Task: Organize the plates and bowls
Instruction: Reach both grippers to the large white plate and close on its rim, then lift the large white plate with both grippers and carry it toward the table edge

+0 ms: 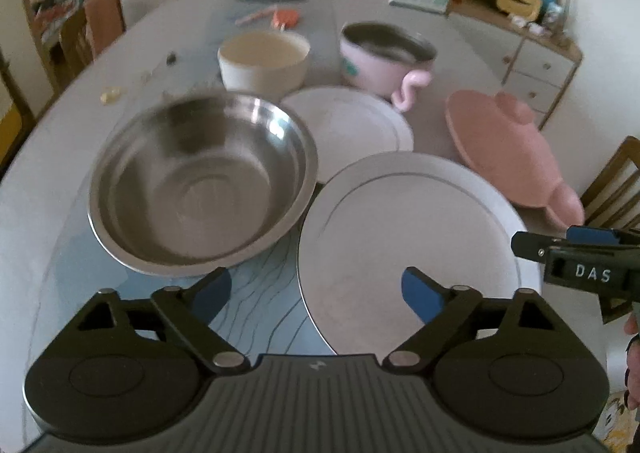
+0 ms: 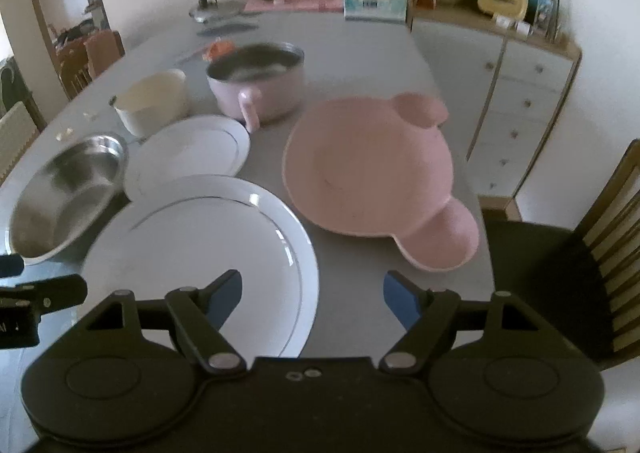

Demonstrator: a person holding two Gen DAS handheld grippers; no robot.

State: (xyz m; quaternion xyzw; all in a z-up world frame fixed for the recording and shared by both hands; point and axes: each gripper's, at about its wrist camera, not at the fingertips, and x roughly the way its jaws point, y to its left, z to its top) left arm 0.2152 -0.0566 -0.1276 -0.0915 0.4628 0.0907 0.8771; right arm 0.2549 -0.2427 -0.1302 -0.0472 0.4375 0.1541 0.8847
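The large white plate (image 1: 408, 245) lies lowest in both frames, just ahead of both grippers. The left gripper (image 1: 316, 291) and right gripper (image 2: 312, 295) are wide, empty; the plate's right rim sits between the right one's fingers, so I judge it nearer.

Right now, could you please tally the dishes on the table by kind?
White plates: 2 — large, small
Pink bear-shaped plate: 1
Steel bowl: 1
Cream bowl: 1
Pink handled bowl: 1
Total: 6
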